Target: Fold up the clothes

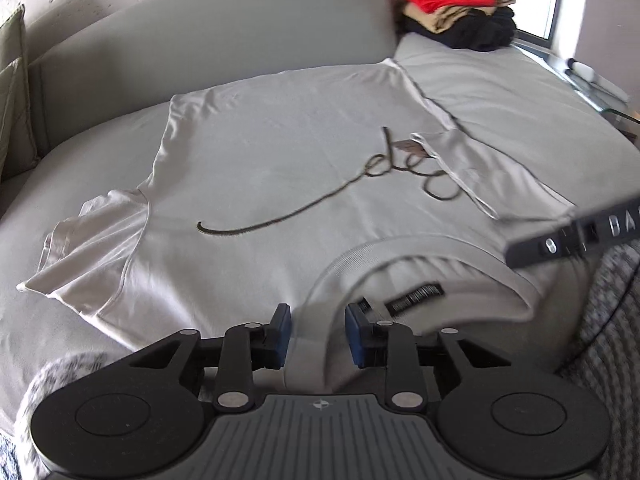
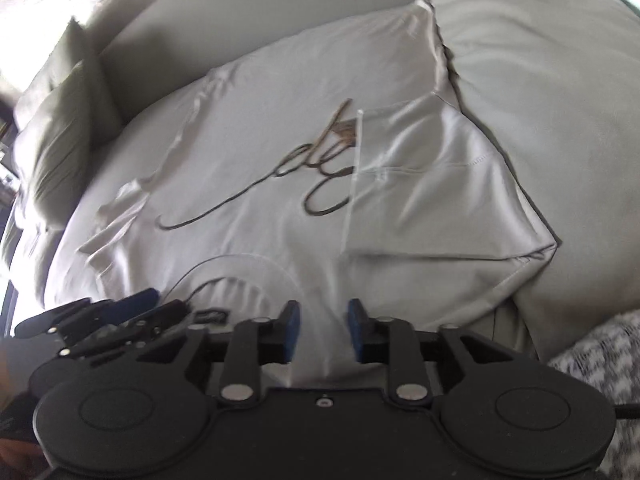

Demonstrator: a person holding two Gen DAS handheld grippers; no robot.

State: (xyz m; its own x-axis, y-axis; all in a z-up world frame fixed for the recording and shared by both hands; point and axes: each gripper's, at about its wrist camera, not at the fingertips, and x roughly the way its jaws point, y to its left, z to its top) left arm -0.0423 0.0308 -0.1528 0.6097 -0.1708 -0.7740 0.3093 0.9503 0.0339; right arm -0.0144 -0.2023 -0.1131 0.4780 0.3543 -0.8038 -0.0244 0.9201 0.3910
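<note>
Shirt: a pale T-shirt (image 1: pixel 256 152) lay spread front-up across the grey sofa (image 1: pixel 208 20), filling the middle of both views, its collar (image 1: pixel 400 256) at the lower centre, nearest the cameras.
Fold state: one sleeve (image 2: pixel 432 184) was turned in over the chest at right of centre in the right wrist view, partly covering the dark script print (image 1: pixel 280 216); the other sleeve (image 1: pixel 92 240) lay flat at the lower left of the left wrist view.
Left gripper (image 1: pixel 318 332): fingers parted over the collar at the bottom centre, cloth visible in the gap, no pad seen pressing on it.
Right gripper (image 2: pixel 323 330): fingers likewise apart above the cloth below the collar, holding nothing.
Handling: judged light, limp and prone to creasing; it would sag unless held at two points.
Hold points: probably the flat sleeve's shoulder seam and the hem on that side.
Background: a pile of folded clothes (image 1: pixel 460 4) sat at the upper right.
</note>
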